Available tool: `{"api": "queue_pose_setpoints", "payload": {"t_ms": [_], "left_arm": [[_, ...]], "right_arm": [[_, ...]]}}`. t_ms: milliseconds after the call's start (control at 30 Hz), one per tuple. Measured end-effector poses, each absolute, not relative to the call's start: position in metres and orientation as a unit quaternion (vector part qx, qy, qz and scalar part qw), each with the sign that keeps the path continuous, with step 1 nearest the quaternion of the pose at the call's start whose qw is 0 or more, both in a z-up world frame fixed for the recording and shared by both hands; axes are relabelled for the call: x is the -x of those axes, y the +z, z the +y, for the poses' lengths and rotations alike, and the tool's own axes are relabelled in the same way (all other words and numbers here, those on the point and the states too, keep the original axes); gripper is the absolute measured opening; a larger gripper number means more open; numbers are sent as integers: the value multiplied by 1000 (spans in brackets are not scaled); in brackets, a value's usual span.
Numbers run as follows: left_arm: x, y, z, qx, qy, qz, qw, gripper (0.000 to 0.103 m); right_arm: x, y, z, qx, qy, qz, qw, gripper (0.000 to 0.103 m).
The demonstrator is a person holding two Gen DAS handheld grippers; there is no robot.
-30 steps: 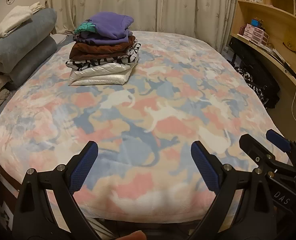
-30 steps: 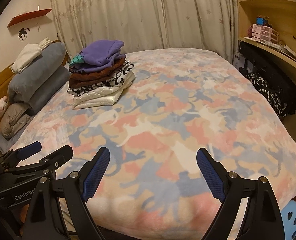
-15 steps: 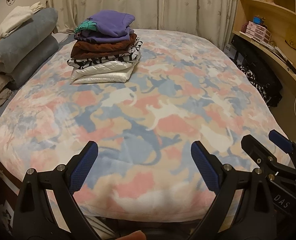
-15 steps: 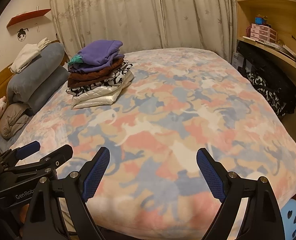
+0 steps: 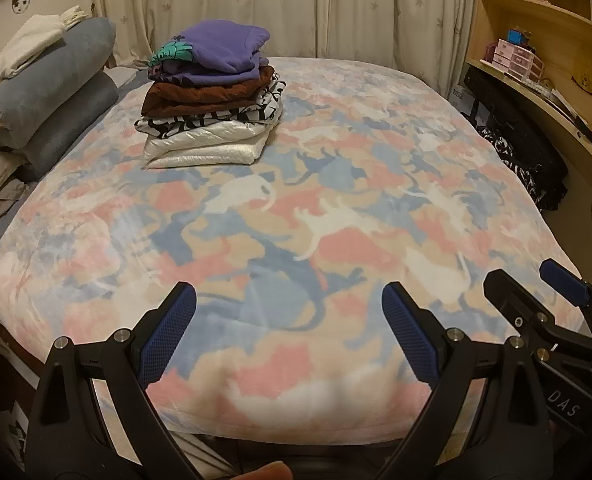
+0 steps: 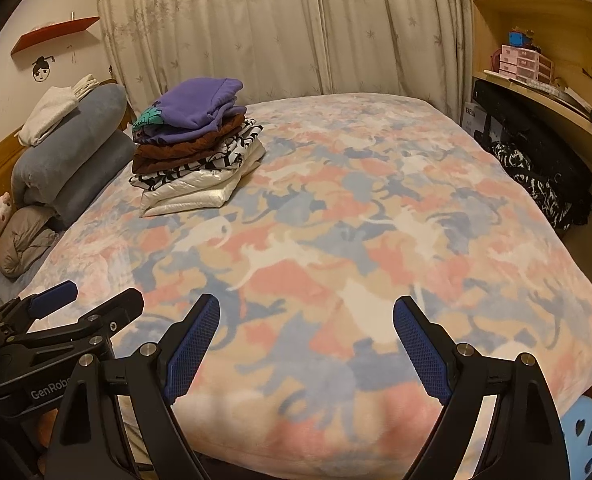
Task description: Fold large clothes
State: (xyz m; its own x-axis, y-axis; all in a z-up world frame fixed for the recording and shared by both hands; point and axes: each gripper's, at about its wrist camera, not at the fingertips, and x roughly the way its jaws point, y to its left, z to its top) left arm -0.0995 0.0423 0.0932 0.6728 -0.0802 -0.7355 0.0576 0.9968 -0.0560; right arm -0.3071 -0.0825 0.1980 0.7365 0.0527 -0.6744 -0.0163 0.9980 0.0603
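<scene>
Bed point(image 5: 199, 364): carries everything; a blanket printed with cats in pink, blue and cream covers it from the near edge to the far edge by the curtain. Middle and near half lie bare and flat.
Pillows point(image 5: 51, 92): grey rolls stacked at the left edge, a white cloth on top.
Dark clothes heap point(image 6: 544, 184): black and patterned fabric off the right edge of the bed, under the wooden shelves; unfolded as far as I can judge.
Folded stack point(image 5: 211, 96): at the far left corner region of the bed, just beside the pillows. White padded piece at the bottom, black-and-white print, brown, purple on top. Looks square and settled.
Left tool point(image 5: 289, 344): spread wide, nothing between the blue pads, hovering over the near edge.
Right tool point(image 6: 308, 348): also spread wide and empty, just beside the left one over the same near edge.
Step in hand (judgement): between garments; no unfolded piece lies on the bed, so the next one must be fetched, probably from the right-side heap.
Method note: take one garment only, gripping at shoulders or waistband with both tools, and spread it flat on the bare middle of the bed, well apart from the stack.
Risk: dragging fabric across the blanket may bunch it; lift clear before laying down.
</scene>
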Motion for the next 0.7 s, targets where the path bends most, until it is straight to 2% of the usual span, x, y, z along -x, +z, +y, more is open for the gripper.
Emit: {"api": "queue_pose_setpoints", "payload": {"t_ms": [700], "left_arm": [[98,89,50,9,-34,403,915,93]], "right_arm": [[309,192,-79,-29,18,363,931,89]]}}
